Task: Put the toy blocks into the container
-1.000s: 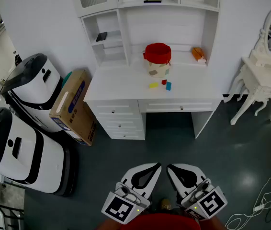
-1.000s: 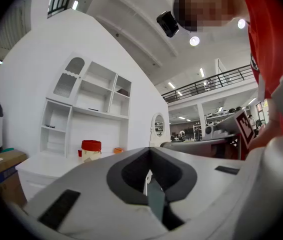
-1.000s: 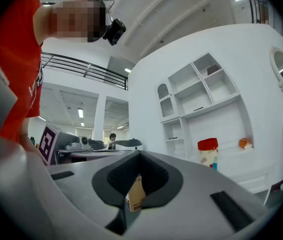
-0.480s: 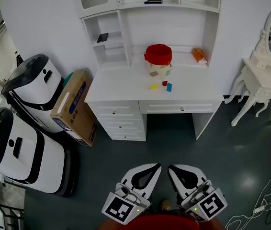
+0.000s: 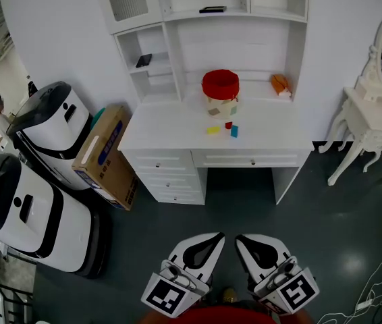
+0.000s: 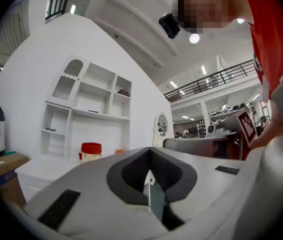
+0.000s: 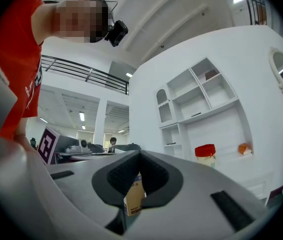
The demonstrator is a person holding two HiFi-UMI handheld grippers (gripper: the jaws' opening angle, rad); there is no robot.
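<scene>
Left gripper (image 5: 208, 241) and right gripper (image 5: 248, 243) — both closed w/ nothing held, well short of the worktop (image 5: 164, 123). Toy blocks (image 5: 213, 130) lie just in front of the red-topped container (image 5: 220, 86) — get close first, open jaws wide, take one block per gripper.

We look down on a white desk (image 5: 171, 123) with a shelf unit above it. On its top stands the red-topped container (image 5: 220, 90). Just in front of the container lie three toy blocks, close together: a yellow block (image 5: 213, 130), a red block (image 5: 229, 125) and a blue block (image 5: 234, 131). An orange object (image 5: 280, 84) sits farther right, by the back wall. A cardboard box (image 5: 106, 155) leans beside the desk's left end. At the bottom edge we hold the left gripper (image 5: 211, 239) and the right gripper (image 5: 247, 241) side by side over the dark floor, jaws together, well apart from the desk.
</scene>
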